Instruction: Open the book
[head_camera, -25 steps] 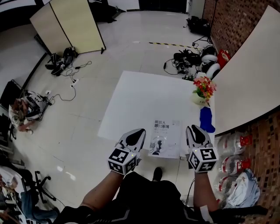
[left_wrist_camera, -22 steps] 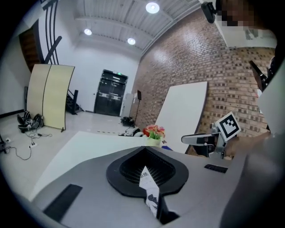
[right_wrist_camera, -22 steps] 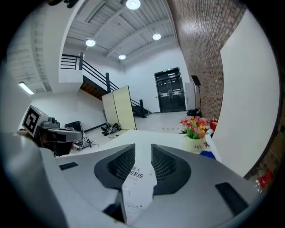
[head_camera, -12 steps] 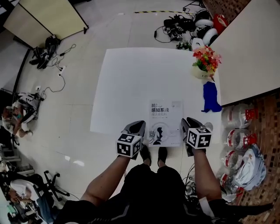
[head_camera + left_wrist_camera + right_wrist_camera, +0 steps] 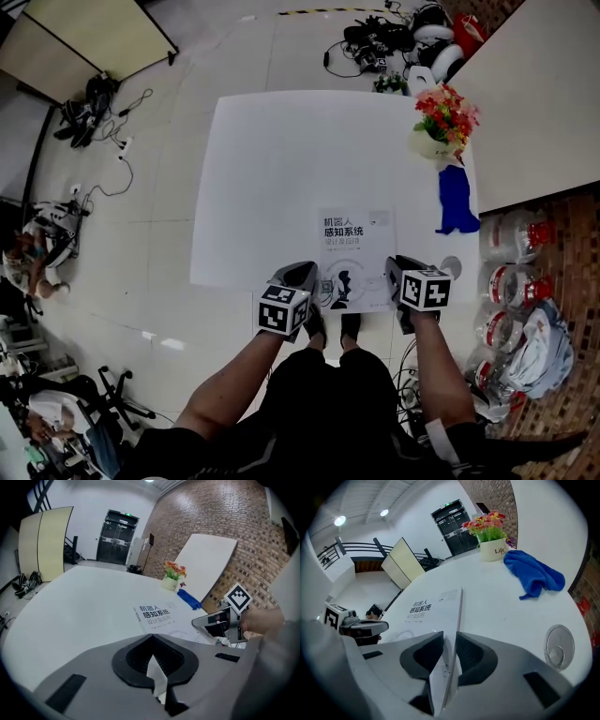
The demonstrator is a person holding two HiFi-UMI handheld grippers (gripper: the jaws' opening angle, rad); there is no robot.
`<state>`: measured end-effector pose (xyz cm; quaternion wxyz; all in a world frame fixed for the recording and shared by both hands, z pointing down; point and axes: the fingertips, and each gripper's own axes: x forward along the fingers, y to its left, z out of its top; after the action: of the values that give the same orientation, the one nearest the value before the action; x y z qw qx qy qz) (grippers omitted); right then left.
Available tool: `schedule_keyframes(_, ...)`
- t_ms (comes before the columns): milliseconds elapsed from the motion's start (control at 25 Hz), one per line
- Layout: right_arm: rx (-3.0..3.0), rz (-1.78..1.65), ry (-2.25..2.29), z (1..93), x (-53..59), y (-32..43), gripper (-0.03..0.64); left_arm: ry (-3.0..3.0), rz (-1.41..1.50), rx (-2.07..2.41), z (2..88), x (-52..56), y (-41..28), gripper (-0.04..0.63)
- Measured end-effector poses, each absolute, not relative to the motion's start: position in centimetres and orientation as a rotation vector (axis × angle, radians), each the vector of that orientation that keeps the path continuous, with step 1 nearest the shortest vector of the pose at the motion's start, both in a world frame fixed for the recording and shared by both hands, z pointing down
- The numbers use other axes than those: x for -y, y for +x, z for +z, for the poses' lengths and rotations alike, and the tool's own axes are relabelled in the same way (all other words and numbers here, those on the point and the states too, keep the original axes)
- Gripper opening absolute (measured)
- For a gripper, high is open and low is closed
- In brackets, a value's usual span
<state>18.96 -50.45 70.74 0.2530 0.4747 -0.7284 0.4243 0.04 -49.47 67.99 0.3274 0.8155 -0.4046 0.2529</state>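
A white book (image 5: 354,246) with black print on its cover lies closed at the near edge of the white table (image 5: 272,169). My left gripper (image 5: 302,275) sits at the book's near left corner. In the left gripper view a white corner of the book is pinched between the jaws of that gripper (image 5: 157,677). My right gripper (image 5: 399,269) is at the book's near right corner. In the right gripper view the book (image 5: 426,606) runs edge-on into the jaws of this gripper (image 5: 447,667), which are shut on its edge.
A pot of flowers (image 5: 442,117) and a blue cloth (image 5: 457,202) sit at the table's right side. A small round disc (image 5: 451,266) lies just right of the right gripper. Cables and gear (image 5: 394,42) litter the floor beyond the table.
Both grippers have moved from beside the book onto its near corners. The head camera has tipped down, so the table sits higher in view.
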Motion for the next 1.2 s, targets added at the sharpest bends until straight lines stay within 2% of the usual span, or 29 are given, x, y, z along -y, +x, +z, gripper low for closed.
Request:
schedule_keyframes(440, 1.881, 1.038, 1.298, 70.7, 50.5, 19.0, 0.064, 2.161, 0.665, 1.045, 67.9, 49.0, 0.7, -0.006)
schedule_keyframes(720, 1.850, 0.914, 1.277, 70.4, 50.6, 19.1, 0.022, 2.161, 0.652, 1.081, 66.9, 48.9, 0.5, -0.006)
schedule_keyframes(960, 1.898, 1.097, 1.343, 68.6, 50.2, 19.5, 0.002, 2.156, 0.607, 1.149, 64.7, 48.5, -0.8, -0.006)
schedule_keyframes(1200, 2.090, 1.256, 1.290, 62.8, 50.4, 16.8, 0.000, 2.150, 0.500, 1.225, 61.9, 48.3, -2.6, -0.006)
